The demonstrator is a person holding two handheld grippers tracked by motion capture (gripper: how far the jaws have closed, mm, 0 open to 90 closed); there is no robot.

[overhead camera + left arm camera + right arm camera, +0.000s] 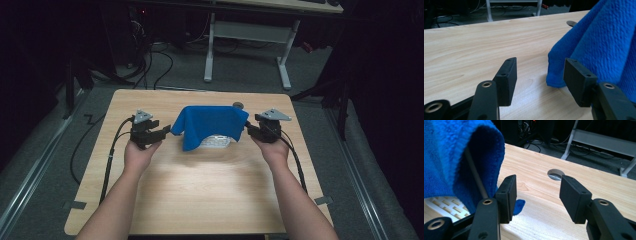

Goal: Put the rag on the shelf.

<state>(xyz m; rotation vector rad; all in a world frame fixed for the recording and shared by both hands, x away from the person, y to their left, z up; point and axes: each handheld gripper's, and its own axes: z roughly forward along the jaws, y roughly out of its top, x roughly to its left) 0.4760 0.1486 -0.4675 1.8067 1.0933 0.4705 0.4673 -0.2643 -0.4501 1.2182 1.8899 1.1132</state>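
Blue cloth (210, 125) draped over a white slatted rack (216, 142) at the middle of the desk (200, 190).
Covering looks done: the left gripper (159, 131) and right gripper (248, 129) flank the cloth, fingers (506, 77) spread and empty, nothing gripped. Only drawing the hands away seems left.

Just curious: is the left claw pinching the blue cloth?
No, the left claw stands open, with bare table between its jaws and the blue cloth beside it.
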